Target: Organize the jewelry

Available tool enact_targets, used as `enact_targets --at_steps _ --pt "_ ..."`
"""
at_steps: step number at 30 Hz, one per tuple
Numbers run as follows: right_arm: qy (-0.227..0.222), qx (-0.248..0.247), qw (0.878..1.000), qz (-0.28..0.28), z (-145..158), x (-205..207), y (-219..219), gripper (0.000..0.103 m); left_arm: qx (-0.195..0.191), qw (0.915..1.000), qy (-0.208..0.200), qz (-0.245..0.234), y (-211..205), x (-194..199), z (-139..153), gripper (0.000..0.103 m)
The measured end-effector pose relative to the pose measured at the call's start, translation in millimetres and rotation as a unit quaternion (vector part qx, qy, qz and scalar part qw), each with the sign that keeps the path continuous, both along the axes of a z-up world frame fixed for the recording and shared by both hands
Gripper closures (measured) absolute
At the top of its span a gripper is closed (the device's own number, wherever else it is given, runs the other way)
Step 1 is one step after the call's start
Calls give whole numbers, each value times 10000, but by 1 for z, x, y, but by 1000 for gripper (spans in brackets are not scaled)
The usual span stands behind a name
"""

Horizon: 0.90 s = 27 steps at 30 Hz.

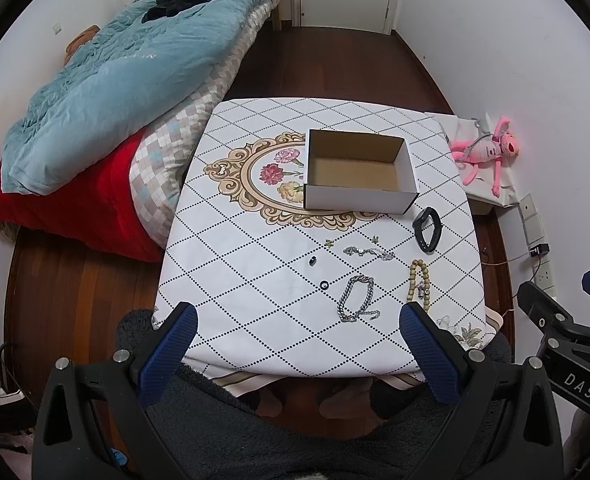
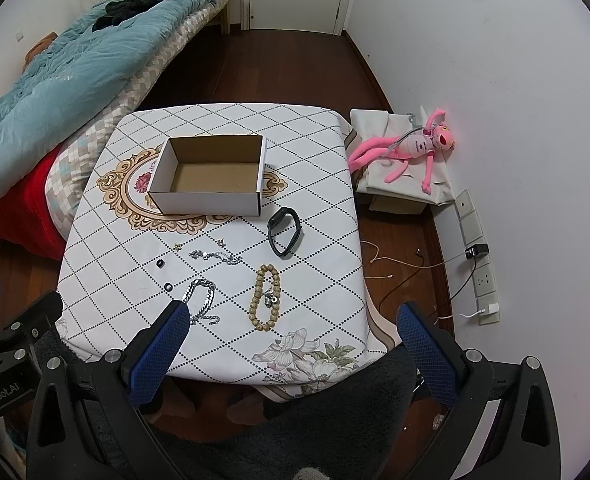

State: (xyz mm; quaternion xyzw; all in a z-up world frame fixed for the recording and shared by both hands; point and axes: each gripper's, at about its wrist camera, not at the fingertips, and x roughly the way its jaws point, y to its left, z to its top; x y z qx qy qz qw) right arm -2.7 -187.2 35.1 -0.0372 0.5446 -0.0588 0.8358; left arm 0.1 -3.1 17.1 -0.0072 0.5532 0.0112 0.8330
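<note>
Both the left gripper (image 1: 297, 322) and right gripper (image 2: 291, 320) hover spread and empty over the table's near edge, jewelry laid out singly — bead bracelet (image 2: 265, 297), chain bracelet (image 1: 357, 297), black band (image 2: 284, 231), what look like small rings — before the open cardboard box (image 1: 359, 172), probably for one-by-one loading.

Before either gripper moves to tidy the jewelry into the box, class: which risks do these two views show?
1. The two rings are tiny and dark; wide blue fingers may pinch them poorly or flick them off the table.
2. The thin chain lies loose and tangled; it may snag a small earring beside it.
3. The bead bracelet lies near the table's front edge; a nudge could drop it.
</note>
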Motion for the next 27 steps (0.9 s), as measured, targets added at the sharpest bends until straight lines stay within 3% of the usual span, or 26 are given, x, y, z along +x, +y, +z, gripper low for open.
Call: enact_targets --at_steps 15,21,27 --pt "-35 -3 10000 12 3 0 -1 0 -29 10000 -91 -17 -2 -5 4 0" --pt "-146 102 9998 -77 3 -2 -5 0 -1 9999 -155 66 2 7 -10 0" --pt "-1 210 9983 -535 -44 20 -36 0 168 9997 -143 76 3 31 -49 0"
